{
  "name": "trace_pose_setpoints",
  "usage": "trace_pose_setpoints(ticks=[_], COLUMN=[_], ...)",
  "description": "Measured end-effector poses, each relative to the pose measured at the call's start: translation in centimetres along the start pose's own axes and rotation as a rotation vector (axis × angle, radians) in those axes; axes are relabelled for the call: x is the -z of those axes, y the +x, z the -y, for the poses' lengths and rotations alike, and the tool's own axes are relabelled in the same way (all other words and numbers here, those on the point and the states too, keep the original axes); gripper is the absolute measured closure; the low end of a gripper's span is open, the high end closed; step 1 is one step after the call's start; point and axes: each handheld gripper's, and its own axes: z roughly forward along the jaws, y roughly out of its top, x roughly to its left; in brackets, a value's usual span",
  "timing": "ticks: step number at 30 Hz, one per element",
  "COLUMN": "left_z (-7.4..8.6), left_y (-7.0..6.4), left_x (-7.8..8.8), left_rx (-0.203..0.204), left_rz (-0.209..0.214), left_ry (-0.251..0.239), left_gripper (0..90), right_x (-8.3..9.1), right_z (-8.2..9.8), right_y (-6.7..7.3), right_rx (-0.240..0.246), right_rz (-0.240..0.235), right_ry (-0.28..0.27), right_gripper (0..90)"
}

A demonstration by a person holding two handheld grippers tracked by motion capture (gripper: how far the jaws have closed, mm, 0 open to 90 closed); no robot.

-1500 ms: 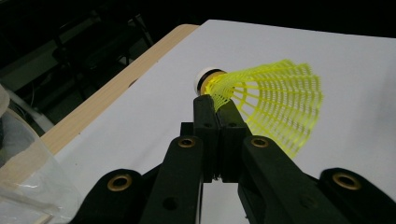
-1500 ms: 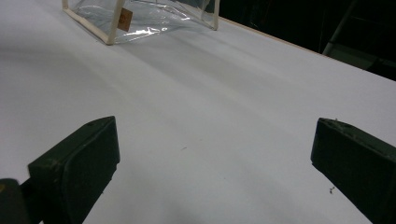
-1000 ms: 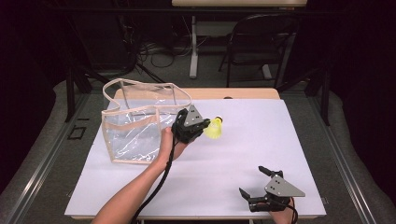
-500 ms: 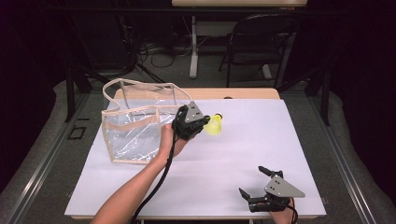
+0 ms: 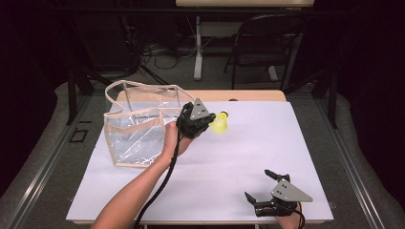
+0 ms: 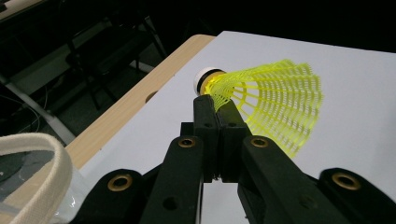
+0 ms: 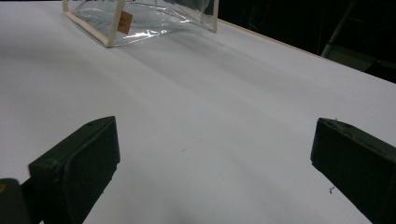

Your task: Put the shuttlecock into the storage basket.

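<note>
Pinching the yellow shuttlecock (image 6: 261, 100) between tightly closed jaws, gripping at the narrow end of its mesh skirt just behind the white cork tip. Holding it off the white table surface (image 5: 267, 143), skirt flaring toward the right and cork pointing toward the far edge, as seen in the left gripper view. Hovering in the high view with the left gripper (image 5: 210, 125) just to the right of the clear plastic bag (image 5: 138, 133), the shuttlecock (image 5: 220, 124) sticking out on the side away from the bag. Standing upright on the left part of the table, the bag showing its cream fabric trim and an open top, one strap (image 6: 39, 154) curving into the near left corner of the left gripper view. Reaching in from the near edge, the person's left forearm (image 5: 138, 191) with the black cable trailing beside it.

Spreading wide with nothing between the jaws, the right gripper (image 5: 260, 186) sitting low at the near right corner of the table, well apart from bag and shuttlecock. Looking across bare white surface toward the bag (image 7: 140, 21) at the far end in the right gripper view, both black pads flanking an empty gap.
</note>
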Motion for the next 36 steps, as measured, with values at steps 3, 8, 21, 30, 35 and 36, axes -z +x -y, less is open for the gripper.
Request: trace_pose_setpoints(ticks=[3,8,21,30,35,36], left_z=[-0.1,-0.5,-1.6,-2.4,-2.6,-2.7], left_y=[0.0,0.4,1.2,1.6,1.9,1.9], left_x=[0.1,0.1,0.7,1.4,1.7,1.7], left_rx=[-0.005,-0.003,-0.005,-0.010,-0.007,-0.003], left_rz=[0.001,-0.001,-0.023,-0.034,-0.042,-0.044], left_ry=[-0.003,-0.005,-0.013,-0.020,-0.024,-0.029], left_gripper=[89.4,89.4,89.4,89.4,89.4,89.4], right_x=[-0.1,-0.1,0.0,-0.1,-0.1,0.0], right_z=[0.0,0.1,0.0,0.0,0.0,0.0], right_y=[-0.1,-0.1,0.1,0.1,0.1,0.1], right_rx=[0.000,-0.004,-0.001,0.000,0.001,0.002], right_rz=[0.001,0.000,-0.004,-0.004,-0.003,-0.002], right_ry=[0.005,0.007,0.004,0.003,0.005,0.007], right_gripper=[0.8,0.8,0.8,0.8,0.8,0.8])
